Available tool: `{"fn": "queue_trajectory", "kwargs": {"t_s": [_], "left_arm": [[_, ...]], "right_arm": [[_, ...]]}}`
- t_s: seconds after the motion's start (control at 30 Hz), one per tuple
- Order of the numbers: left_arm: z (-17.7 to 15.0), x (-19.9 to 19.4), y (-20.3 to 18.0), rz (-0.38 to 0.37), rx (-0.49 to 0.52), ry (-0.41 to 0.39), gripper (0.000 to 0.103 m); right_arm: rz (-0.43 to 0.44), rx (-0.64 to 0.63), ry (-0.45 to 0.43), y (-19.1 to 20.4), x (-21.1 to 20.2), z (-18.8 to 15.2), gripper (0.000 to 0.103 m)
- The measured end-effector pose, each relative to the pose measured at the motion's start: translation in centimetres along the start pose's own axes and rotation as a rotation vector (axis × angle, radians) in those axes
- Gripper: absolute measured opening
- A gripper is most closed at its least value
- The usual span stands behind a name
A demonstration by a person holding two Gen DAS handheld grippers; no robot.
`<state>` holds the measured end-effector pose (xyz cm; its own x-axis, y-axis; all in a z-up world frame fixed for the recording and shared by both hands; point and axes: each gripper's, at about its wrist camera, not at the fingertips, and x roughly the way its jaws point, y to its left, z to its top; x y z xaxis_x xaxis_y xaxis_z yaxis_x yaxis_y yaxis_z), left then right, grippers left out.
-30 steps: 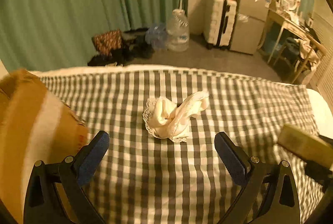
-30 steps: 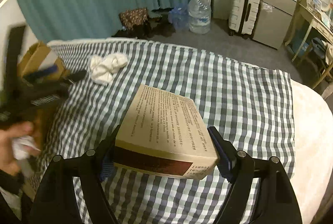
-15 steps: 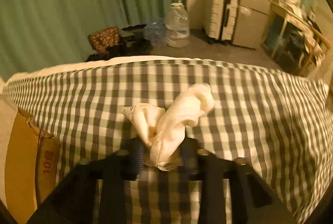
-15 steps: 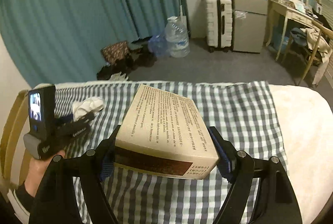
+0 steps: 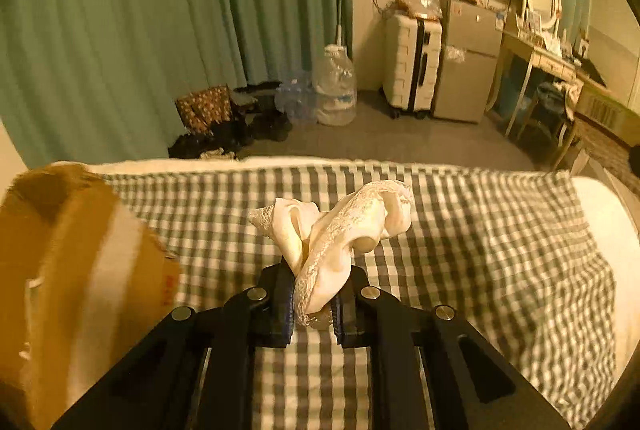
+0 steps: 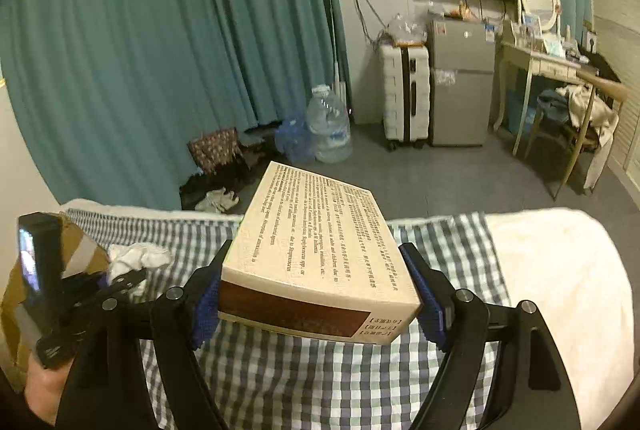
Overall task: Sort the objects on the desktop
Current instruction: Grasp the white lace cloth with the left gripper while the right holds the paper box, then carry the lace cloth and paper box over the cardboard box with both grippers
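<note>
A crumpled white lace cloth (image 5: 340, 226) is pinched at its near end between the blue pads of my left gripper (image 5: 314, 294), whose jaws are still closing on it; the cloth hangs lifted over the checked bedspread (image 5: 480, 250). My right gripper (image 6: 318, 306) is shut on a tan printed carton (image 6: 316, 242), held flat above the bedspread (image 6: 280, 370). The right wrist view also shows the left gripper (image 6: 124, 278) with the white cloth (image 6: 136, 256) and a person's hand (image 6: 40, 386) holding it.
An open cardboard box (image 5: 72, 270) stands at the bed's left edge. Beyond the bed are a water jug (image 5: 336, 90), a white suitcase (image 5: 412, 66), a small fridge (image 5: 468, 58), a desk (image 6: 560, 70) and teal curtains (image 6: 160, 50).
The left gripper went from wide open to closed on the white cloth and lifted it. The right gripper rose with the carton and tilted up, bringing more of the room into view.
</note>
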<state>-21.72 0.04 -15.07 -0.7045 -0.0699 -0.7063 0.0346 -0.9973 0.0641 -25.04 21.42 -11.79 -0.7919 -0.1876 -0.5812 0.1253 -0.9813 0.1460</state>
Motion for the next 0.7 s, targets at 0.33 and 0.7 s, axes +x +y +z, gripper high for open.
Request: {"fn": "queue_trajectory", "kwargs": {"t_s": [0.33, 0.7], "left_arm": [[1.7, -7.8, 3.2, 0.045, 0.015, -0.094, 0.014], [1.5, -13.8, 8.5, 0.138, 0.014, -0.184, 0.014]], "right_arm": [[0.020, -0.028, -0.135, 2.6, -4.5, 1.7, 0.079], [0.001, -0.030, -0.354, 6.3, -10.2, 3.7, 0.079]]}}
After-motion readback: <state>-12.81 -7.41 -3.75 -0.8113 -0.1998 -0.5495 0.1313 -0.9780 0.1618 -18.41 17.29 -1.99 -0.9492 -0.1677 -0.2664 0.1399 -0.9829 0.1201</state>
